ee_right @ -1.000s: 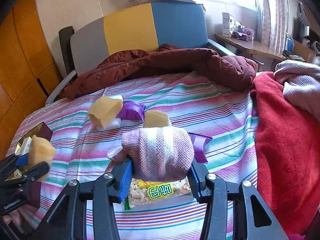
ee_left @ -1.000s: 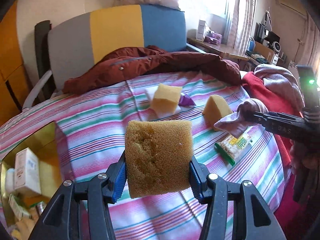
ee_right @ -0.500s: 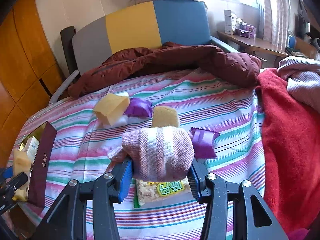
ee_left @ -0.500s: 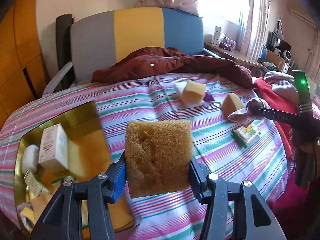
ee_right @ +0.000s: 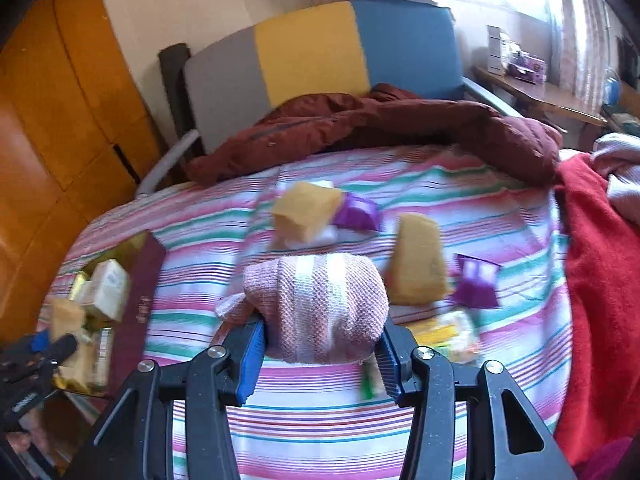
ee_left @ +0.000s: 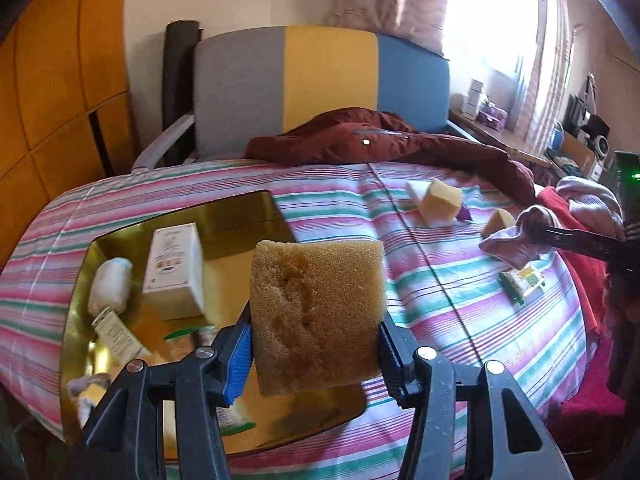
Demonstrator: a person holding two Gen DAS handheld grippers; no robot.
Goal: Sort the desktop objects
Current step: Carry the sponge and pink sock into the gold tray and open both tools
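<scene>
Both claws are closed on something: my left claw [ee_left: 316,344] grips a yellow sponge [ee_left: 318,316] above the gold tray [ee_left: 240,216], and my right claw [ee_right: 320,356] grips a pink striped cloth [ee_right: 320,304] over the striped bed [ee_right: 320,432]. Farther lie two sponges [ee_right: 418,266] and purple packets [ee_right: 476,286], then a maroon jacket [ee_right: 380,124].

Maroon jacket [ee_left: 384,142] below tricolour headboard [ee_left: 320,80]; red blanket [ee_right: 600,280] beside.
</scene>
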